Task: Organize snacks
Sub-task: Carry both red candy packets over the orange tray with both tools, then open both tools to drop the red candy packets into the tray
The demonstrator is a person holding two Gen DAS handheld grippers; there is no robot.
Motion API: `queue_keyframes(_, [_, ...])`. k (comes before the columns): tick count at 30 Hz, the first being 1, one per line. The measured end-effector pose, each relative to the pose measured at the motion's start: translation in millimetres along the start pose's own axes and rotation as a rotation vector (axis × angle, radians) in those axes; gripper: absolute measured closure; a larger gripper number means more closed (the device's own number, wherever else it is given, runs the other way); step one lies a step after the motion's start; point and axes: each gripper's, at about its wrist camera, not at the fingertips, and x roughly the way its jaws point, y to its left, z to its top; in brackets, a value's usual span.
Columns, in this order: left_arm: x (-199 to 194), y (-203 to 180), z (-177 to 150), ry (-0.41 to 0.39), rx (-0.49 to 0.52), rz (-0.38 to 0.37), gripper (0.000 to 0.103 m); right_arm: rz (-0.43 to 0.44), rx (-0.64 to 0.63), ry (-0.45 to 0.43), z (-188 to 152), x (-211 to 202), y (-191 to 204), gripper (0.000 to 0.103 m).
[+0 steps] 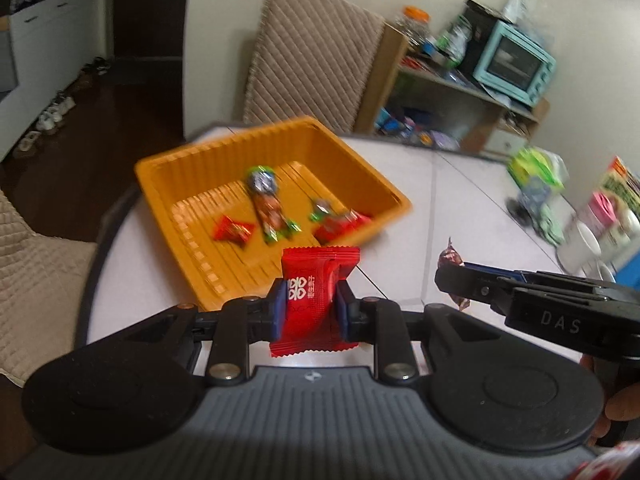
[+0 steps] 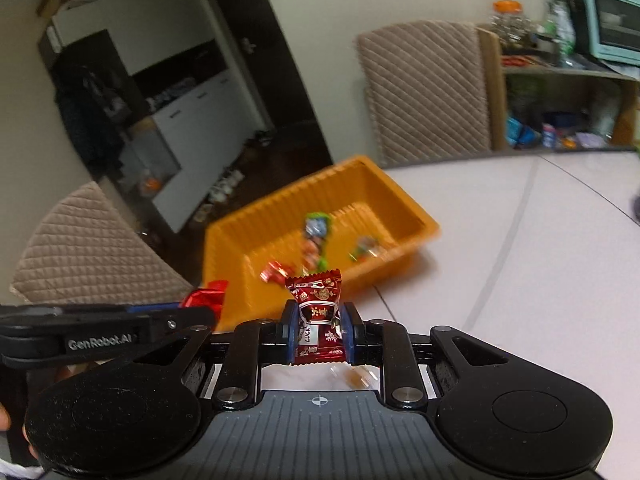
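Left tool (image 1: pixel 311 305): clamped on a bright red candy packet (image 1: pixel 316 280), held above the surface (image 1: pixel 460 184) just short of the orange tray (image 1: pixel 224 148). Right tool (image 2: pixel 319 334): clamped on a dark red candy packet (image 2: pixel 317 300), beside the tray's near wall. Tray contents: several wrapped sweets (image 1: pixel 266 204).

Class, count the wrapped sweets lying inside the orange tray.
4: a red sweet at left, a long one in the middle, a green one and a red one at right. Blur may hide others.
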Motion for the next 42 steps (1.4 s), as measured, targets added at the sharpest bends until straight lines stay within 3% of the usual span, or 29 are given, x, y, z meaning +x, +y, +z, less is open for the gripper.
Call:
queue_keyframes(11, [25, 33, 33, -0.03, -0.094, 0.074, 0.08, 0.078, -0.042, -0.006, 43, 63, 16, 0.08])
queue_keyframes(23, [70, 48, 40, 0.02, -0.197, 0.119, 0.08, 0.065, -0.07, 0.081, 50, 130, 9, 0.08])
queue_keyframes(42, [99, 56, 39, 0.069, -0.22, 0.105, 0.08, 0.046, -0.047, 0.131, 47, 160, -10, 0.08])
